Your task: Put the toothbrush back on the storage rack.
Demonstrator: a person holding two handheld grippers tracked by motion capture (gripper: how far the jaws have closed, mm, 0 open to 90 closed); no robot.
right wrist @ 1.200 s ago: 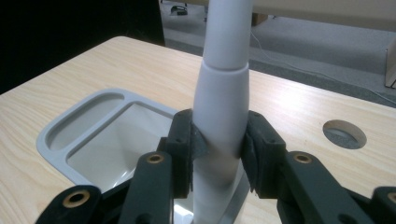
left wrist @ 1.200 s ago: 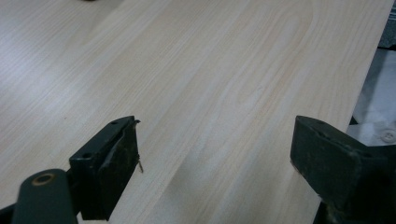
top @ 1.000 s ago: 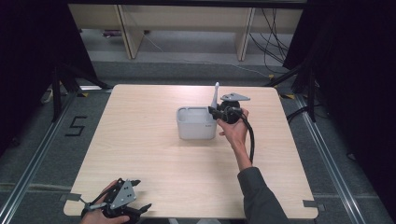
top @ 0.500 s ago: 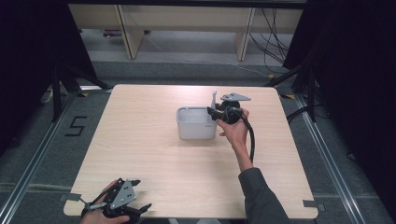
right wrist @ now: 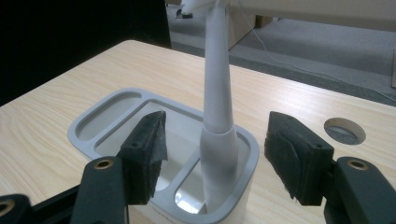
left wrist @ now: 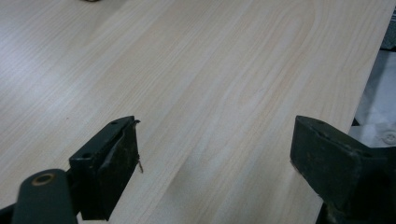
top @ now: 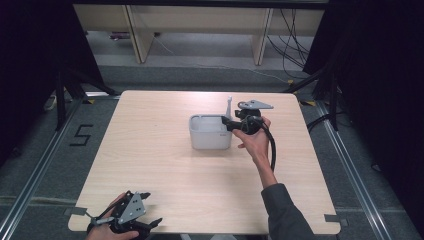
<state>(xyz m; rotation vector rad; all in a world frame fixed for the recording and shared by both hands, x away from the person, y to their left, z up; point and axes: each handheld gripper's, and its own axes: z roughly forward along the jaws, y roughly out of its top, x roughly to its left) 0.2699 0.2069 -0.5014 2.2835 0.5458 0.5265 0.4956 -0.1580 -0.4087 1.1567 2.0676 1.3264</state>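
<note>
Broadly, we start with the table (top: 165, 165), a pale wood-grain top that runs across the high view. Near its middle, a little toward the far right, we see the grey holder (top: 210, 132), a boxy tray with rounded corners and several open compartments. From the right gripper view we make out one long shallow pocket along the far left rim, a wide middle well, and a smaller slot at the near right corner.

Next, we come to the right gripper (top: 231, 124), held in the person's right hand (top: 255, 142) at the holder's right edge. Its jaws have just been opening, and they now stand well apart on either side of the white toothbrush (right wrist: 217, 88), with neither pad pressing on it. The toothbrush stands nearly upright in the near right slot, its thicker handle end down inside the compartment and its slim neck rising out of the top of the right gripper view.

Down at the near left corner of the table we find the left gripper (top: 145, 210). In its own view the jaws are spread wide over bare wood, with nothing between them.
</note>
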